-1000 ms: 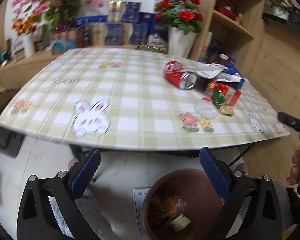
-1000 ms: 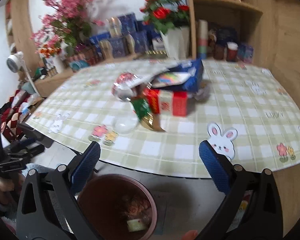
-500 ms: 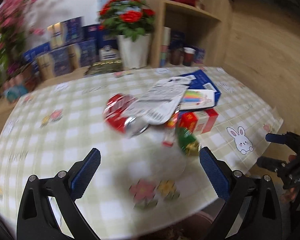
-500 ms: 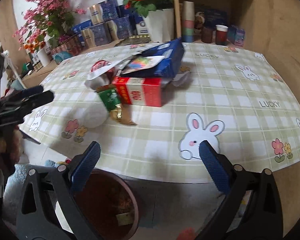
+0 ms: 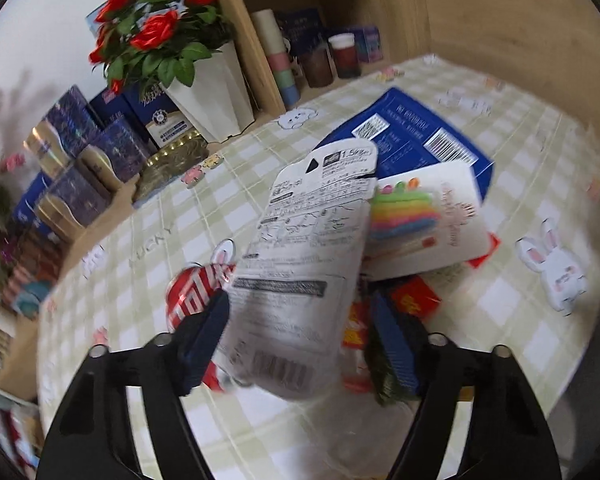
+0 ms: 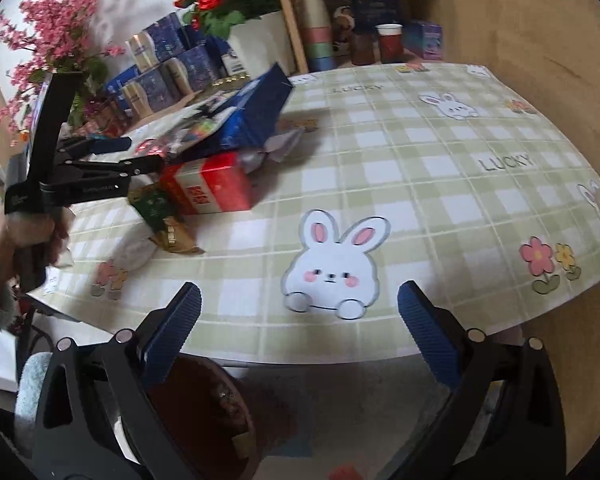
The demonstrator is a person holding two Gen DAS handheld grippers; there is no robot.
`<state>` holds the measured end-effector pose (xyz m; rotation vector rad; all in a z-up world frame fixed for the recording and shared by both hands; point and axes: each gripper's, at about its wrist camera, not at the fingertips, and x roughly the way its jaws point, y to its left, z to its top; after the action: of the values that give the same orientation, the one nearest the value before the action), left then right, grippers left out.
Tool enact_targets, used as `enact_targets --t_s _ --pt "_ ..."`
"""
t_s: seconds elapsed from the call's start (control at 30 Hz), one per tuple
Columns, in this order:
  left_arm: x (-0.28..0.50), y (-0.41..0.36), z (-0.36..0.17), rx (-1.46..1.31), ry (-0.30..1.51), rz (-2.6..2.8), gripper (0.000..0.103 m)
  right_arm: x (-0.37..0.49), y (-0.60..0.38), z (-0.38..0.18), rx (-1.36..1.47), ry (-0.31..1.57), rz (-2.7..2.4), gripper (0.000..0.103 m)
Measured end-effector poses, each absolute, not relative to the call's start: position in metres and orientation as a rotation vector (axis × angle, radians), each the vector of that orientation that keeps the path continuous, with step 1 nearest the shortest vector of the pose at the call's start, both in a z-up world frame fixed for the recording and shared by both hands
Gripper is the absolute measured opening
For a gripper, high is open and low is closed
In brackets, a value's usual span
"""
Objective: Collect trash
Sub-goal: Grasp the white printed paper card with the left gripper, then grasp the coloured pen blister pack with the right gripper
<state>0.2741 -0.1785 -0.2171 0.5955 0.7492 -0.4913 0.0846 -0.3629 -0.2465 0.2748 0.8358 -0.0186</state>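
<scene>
A trash pile lies on the checked table (image 6: pixel 440 184). In the left wrist view my left gripper (image 5: pixel 300 340) is open around the near end of a white printed package (image 5: pixel 304 248), jaws on either side of it. A red can (image 5: pixel 192 292), a rainbow card (image 5: pixel 424 220), a blue box (image 5: pixel 416 136) and a red carton (image 5: pixel 414 300) lie around it. My right gripper (image 6: pixel 300 332) is open and empty over the table's near edge. It sees the left gripper (image 6: pixel 140 156) at the pile, the red carton (image 6: pixel 208 188) and a green wrapper (image 6: pixel 156 208).
A brown bin (image 6: pixel 216 412) with trash inside stands on the floor under the table's near edge. A white vase of red roses (image 5: pixel 208 92), blue boxes (image 5: pixel 84 148) and a wooden shelf with cups (image 6: pixel 320 36) stand at the table's far side.
My left gripper has swung from the bin up over the table and closed in on the pile, now straddling the white package. My right gripper has edged nearer the table.
</scene>
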Motion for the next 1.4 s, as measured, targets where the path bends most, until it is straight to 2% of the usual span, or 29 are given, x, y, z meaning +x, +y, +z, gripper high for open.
enact_targets --t_s 0.13,0.3,0.43,0.47,0.5,0.67,0.8,1.0,1.13,1.27,1.4 --pt "0.289 -0.182 -0.225 0.63 0.806 -0.476 0.045 0.084 -0.369 -0.247 0.28 0.831 -0.016 0.096" --pt "0.291 -0.179 -0.22 0.644 0.803 -0.491 0.032 0.084 -0.372 -0.25 0.286 0.841 -0.016 0.092" --pt "0.29 -0.159 -0.194 0.505 0.805 -0.531 0.019 0.085 -0.369 -0.251 0.28 0.846 -0.007 0.089" --pt "0.293 -0.145 -0.184 0.415 0.814 -0.534 0.009 0.086 -0.369 -0.25 0.279 0.843 -0.006 0.089" --pt "0.296 -0.134 -0.179 0.349 0.825 -0.527 0.007 0.086 -0.368 -0.249 0.28 0.84 -0.003 0.089" --pt "0.309 -0.07 -0.163 0.012 0.859 -0.483 0.007 0.09 -0.36 -0.247 0.27 0.839 0.004 0.088" --pt "0.294 -0.043 -0.151 -0.061 0.809 -0.47 0.007 0.095 -0.349 -0.24 0.228 0.824 0.028 0.088" --pt "0.26 -0.004 -0.137 -0.176 0.747 -0.47 0.007 0.122 -0.33 -0.218 0.162 0.773 0.086 0.08" --pt "0.234 0.02 -0.138 -0.22 0.721 -0.457 0.007 0.153 -0.306 -0.198 0.076 0.721 0.121 0.069" --pt "0.217 0.037 -0.144 -0.227 0.706 -0.438 0.007 0.2 -0.279 -0.191 -0.003 0.714 0.16 0.045" --pt "0.203 0.053 -0.151 -0.24 0.705 -0.426 0.007 0.238 -0.256 -0.199 -0.072 0.751 0.173 0.036"
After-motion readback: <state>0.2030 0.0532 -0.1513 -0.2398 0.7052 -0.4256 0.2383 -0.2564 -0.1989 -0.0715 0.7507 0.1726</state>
